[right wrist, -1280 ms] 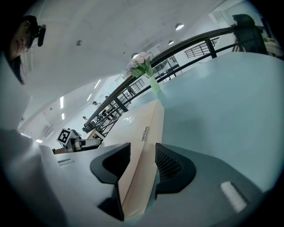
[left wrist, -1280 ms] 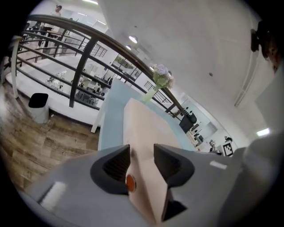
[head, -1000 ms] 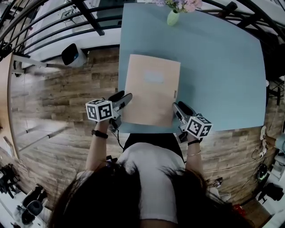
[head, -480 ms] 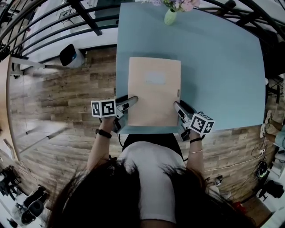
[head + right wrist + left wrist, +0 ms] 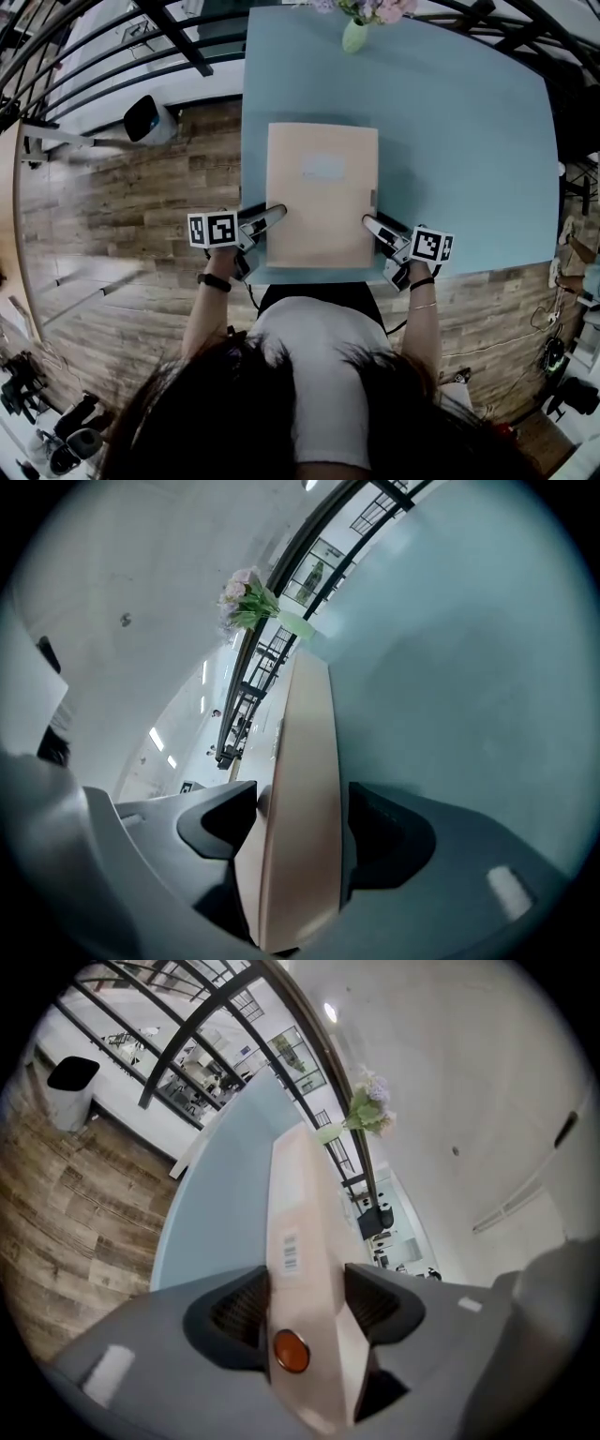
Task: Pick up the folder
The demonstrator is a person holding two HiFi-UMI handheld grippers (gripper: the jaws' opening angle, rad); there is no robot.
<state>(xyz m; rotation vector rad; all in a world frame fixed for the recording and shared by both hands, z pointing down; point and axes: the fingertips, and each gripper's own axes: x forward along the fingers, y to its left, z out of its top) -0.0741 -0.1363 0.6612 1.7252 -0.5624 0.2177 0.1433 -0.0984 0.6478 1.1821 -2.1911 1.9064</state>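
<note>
1. The folder (image 5: 322,192) lies flat on the desk (image 5: 450,141). Its short end is at the near edge and it sits closer to the near-left corner than the right. A vase of flowers (image 5: 354,36) stands well apart at the far edge.
2. It is a thick, peach-coloured box-type folder. The side seen from the left gripper view carries a barcode label (image 5: 291,1251) and an orange stud (image 5: 290,1351).
3. Judging by its straight edges, the covers are stiff enough to lift from two points without sagging. It probably weighs little unless it is full, and what it contains cannot be seen.
4. The faces look smooth, so they may slide in the pads if it tilts. It does not look fragile, though hard pinching could dent a cover.
5. The left gripper (image 5: 272,214) is at the folder's left long side, near the near end. Its jaws stand wide and are closing, and the folder's thickness fills the gap so that both pads appear to meet it.
6. The right gripper (image 5: 372,223) is at the matching spot on the right long side. Its jaws are opening wide with the folder's edge between them, and they do not look clamped on it.
7. Holding low on both long sides is a sound choice. But the far end overhangs the grip, so I judge that both sides need firm, even pressure and a level lift.
</note>
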